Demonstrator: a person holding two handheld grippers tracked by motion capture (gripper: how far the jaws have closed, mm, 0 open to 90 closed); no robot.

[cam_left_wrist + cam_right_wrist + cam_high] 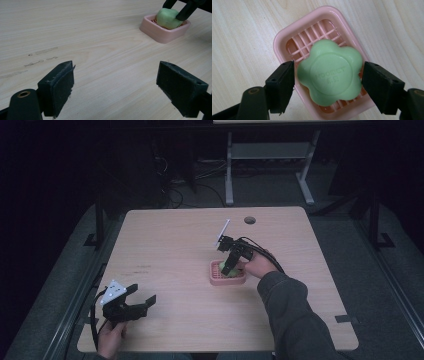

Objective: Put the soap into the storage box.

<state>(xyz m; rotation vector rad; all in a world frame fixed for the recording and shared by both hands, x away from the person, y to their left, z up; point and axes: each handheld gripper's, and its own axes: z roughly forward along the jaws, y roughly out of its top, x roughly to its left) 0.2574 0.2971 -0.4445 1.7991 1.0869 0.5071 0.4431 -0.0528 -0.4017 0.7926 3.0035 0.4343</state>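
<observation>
Straddling the green soap (330,75) w/ the right gripper (328,77): jaws come down from above, one each side of the flower-shaped bar, prob. so the pads bear on its flanks rather than the embossed top. Soap sits in the pink soap dish (284,37), over the slatted floor, leaning toward the dish's 5 o'clock corner in right gripper view. On the table (170,240) the dish is right of centre, roughly 2 o'clock from the left gripper (145,302).

Right pads (283,80): part open, right one looks touching the soap edge, left one w/ a thin gap. Can't tell if any squeeze is on.

Left gripper: parked near table's 7 o'clock corner, jaws wide apart, holding nothing, just above bare wood. Likely standby.
</observation>
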